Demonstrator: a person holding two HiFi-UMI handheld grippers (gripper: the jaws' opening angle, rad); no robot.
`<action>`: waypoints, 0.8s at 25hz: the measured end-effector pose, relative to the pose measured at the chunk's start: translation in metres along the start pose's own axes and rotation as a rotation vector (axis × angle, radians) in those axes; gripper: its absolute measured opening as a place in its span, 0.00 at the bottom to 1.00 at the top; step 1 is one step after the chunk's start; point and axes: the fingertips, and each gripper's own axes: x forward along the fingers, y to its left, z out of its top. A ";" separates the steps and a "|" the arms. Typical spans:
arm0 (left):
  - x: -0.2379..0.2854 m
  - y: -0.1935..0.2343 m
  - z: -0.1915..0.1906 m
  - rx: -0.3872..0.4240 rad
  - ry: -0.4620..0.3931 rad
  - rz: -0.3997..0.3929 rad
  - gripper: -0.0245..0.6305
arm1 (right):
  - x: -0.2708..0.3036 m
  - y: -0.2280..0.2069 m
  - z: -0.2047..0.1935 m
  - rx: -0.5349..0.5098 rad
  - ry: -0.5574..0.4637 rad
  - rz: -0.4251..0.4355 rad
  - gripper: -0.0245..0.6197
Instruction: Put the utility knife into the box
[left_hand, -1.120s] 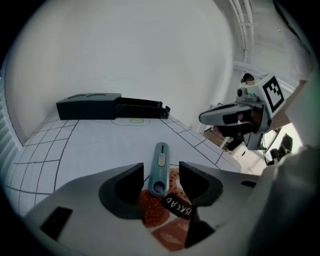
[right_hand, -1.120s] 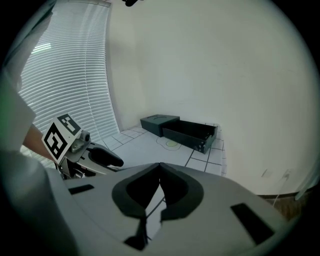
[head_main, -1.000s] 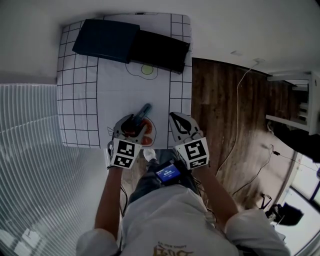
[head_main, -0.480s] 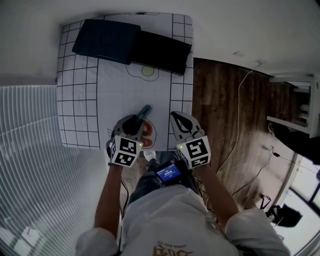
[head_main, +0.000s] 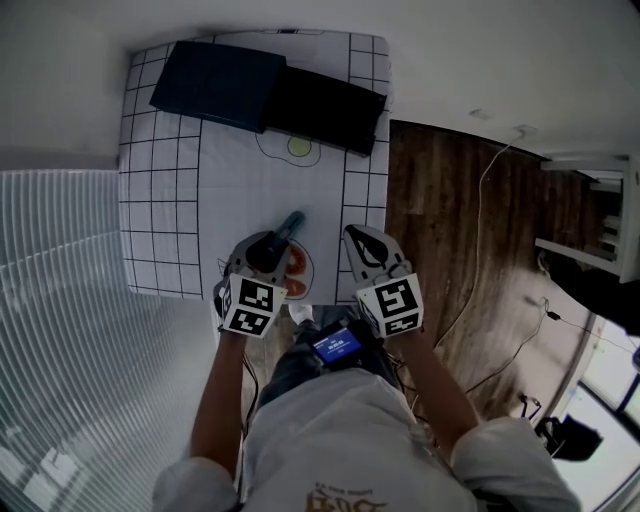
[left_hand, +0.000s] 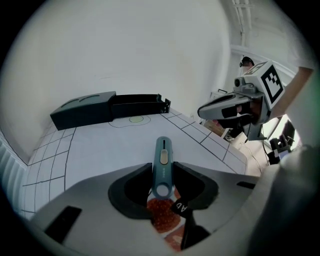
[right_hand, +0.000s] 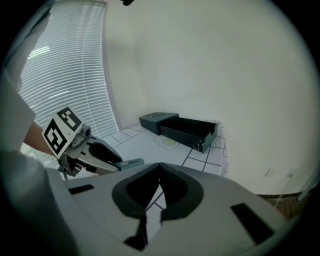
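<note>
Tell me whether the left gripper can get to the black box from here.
Probably yes: the left gripper, closed on the knife, faces the box across bare tablecloth, and the right gripper hangs off to the side.

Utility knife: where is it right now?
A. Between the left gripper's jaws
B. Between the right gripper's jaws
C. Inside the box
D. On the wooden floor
A: the left gripper view shows the utility knife between the jaws of the left gripper, which press on its two sides. The box stands apart, farther back.
</note>
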 end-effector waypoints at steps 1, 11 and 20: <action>-0.002 0.001 0.004 -0.004 -0.008 0.001 0.25 | 0.000 -0.001 0.001 -0.001 -0.001 0.000 0.05; -0.034 0.010 0.048 -0.006 -0.080 0.064 0.25 | -0.008 -0.013 0.034 -0.013 -0.048 0.007 0.05; -0.063 0.025 0.093 -0.009 -0.160 0.154 0.25 | -0.024 -0.030 0.073 -0.071 -0.106 0.006 0.05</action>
